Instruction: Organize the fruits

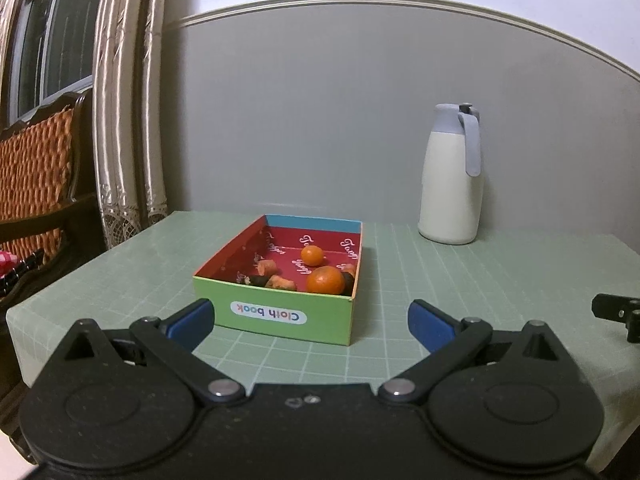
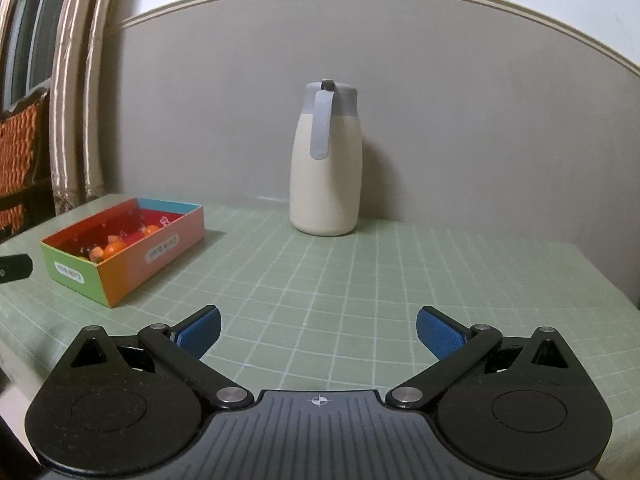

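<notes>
A colourful open box (image 1: pixel 276 312) labelled "Cloth book" stands on the green grid mat. Inside it lie two oranges, a small one (image 1: pixel 312 256) at the back and a larger one (image 1: pixel 325 280) nearer the front, with several small orange-brown pieces (image 1: pixel 280 282). My left gripper (image 1: pixel 310 322) is open and empty, just in front of the box. The box also shows in the right wrist view (image 2: pixel 132 258), far left. My right gripper (image 2: pixel 318 334) is open and empty over bare mat.
A cream jug with a grey-blue lid (image 1: pixel 450 184) stands at the back by the wall, also in the right wrist view (image 2: pixel 326 160). A wooden chair (image 1: pixel 36 184) and curtains (image 1: pixel 124 120) are off the table's left. The right gripper's tip (image 1: pixel 616 312) shows at the right edge.
</notes>
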Demonstrator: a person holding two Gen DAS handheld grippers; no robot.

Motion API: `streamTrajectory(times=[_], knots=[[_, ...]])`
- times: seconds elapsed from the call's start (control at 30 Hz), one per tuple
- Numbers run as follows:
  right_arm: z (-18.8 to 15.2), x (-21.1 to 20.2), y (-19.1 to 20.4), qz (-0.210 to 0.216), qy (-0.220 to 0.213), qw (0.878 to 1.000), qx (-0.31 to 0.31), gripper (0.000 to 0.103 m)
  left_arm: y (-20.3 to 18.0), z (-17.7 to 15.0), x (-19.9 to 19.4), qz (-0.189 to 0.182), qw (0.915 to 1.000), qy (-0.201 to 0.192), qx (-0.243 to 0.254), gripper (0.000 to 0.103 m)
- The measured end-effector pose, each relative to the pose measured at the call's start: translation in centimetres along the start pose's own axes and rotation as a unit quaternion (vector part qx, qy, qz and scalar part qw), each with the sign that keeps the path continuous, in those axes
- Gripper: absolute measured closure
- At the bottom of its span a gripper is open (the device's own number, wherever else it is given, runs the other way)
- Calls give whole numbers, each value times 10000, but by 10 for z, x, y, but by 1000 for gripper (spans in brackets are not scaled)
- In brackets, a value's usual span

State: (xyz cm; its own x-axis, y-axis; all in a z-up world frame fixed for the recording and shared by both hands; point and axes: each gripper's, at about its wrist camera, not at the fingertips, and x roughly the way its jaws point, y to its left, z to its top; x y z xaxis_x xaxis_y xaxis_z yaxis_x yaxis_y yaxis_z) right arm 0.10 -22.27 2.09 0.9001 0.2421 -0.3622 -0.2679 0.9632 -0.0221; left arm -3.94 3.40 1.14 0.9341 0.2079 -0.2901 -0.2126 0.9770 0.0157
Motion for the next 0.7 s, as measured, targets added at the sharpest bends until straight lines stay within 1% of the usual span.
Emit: streamTrajectory(times=[0.1, 0.33, 0.7], knots=[[-1, 0, -1, -18, -18, 10000, -44, 0, -1, 0, 1, 11, 10000, -1, 21, 6], [-1, 1, -8, 19, 9, 9999, 119, 0, -2, -1, 0, 30, 10000, 9, 76, 6], [-2, 0, -6, 8, 21, 9999, 118, 0, -4, -1, 0, 39, 9998, 18, 173, 6]])
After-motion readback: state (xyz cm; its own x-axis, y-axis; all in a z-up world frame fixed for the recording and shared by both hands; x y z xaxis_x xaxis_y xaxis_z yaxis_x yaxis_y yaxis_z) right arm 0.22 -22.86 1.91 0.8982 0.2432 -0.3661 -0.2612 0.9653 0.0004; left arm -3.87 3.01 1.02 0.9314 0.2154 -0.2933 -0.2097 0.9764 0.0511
